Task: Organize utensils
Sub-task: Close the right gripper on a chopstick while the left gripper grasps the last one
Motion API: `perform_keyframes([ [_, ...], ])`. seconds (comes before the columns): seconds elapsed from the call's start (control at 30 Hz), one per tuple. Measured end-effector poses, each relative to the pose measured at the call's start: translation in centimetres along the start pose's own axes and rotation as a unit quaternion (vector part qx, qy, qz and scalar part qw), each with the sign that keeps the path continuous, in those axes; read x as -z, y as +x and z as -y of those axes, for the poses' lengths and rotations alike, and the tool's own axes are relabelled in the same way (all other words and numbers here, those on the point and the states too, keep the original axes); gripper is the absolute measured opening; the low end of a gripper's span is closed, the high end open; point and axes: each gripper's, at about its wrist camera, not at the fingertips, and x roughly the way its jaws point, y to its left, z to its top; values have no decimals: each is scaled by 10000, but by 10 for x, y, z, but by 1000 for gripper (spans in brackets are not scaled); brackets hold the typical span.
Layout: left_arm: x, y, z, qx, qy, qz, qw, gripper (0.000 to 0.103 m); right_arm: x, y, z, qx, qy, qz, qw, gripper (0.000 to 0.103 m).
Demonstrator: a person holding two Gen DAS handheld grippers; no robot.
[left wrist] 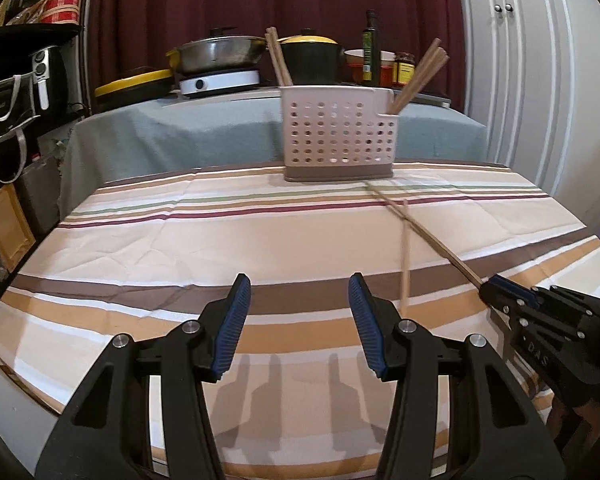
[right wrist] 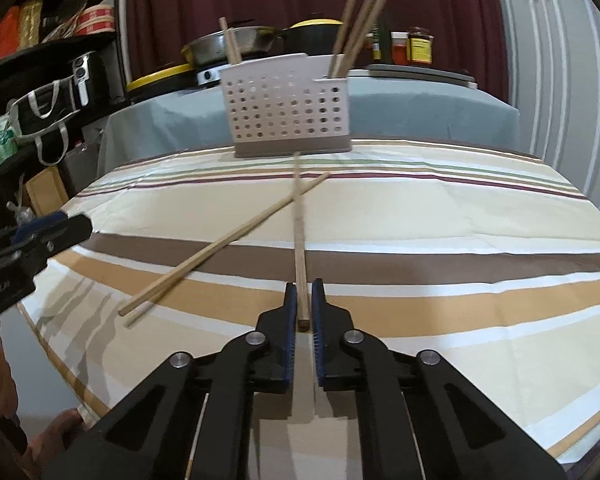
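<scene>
Nearest the left wrist camera, the left gripper (left wrist: 298,308) hung over the striped tablecloth (left wrist: 180,240) with its blue-padded fingers (left wrist: 236,312) spread wide and nothing between them. In the right wrist view the same gripper (right wrist: 76,224) showed at the left edge, above the near left part of the table.

To its right, a loose chopstick (right wrist: 224,242) lay flat on the cloth, running diagonally from the near left toward the far middle. It crossed the held chopstick (right wrist: 299,240) near that one's far end. In the left wrist view the loose stick (left wrist: 406,256) appeared almost upright in the frame, just right of the left gripper's right finger.

The right gripper (right wrist: 305,306) had its fingers (right wrist: 290,308) closed on the near end of the held chopstick, which pointed straight ahead toward the base of the utensil holder (right wrist: 288,112). Whether its far tip touched the cloth could not be told. From the left wrist camera the right gripper (left wrist: 490,286) sat at the right edge, the stick (left wrist: 432,240) reaching out from its tip.

The white perforated holder (left wrist: 338,132) stood upright at the far side of the table. Two chopsticks (left wrist: 278,58) leaned out at its left end, and a bundle of darker chopsticks (left wrist: 420,76) leaned out of the lower right compartment.
</scene>
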Motion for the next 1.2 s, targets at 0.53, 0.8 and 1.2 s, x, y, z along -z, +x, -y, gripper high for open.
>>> perform_keyframes([
  [0.53, 33, 23, 51, 716, 462, -481, 9952, 19, 3, -5, 31, 174, 293, 125, 9993, 7],
  [0.8, 35, 28, 50, 749, 396, -491, 9952, 12, 4, -3, 31, 121, 299, 115, 9994, 7],
  [1.2, 33, 28, 46, 770, 300, -380, 9959, 6, 5, -3, 31, 91, 312, 152, 9994, 7],
])
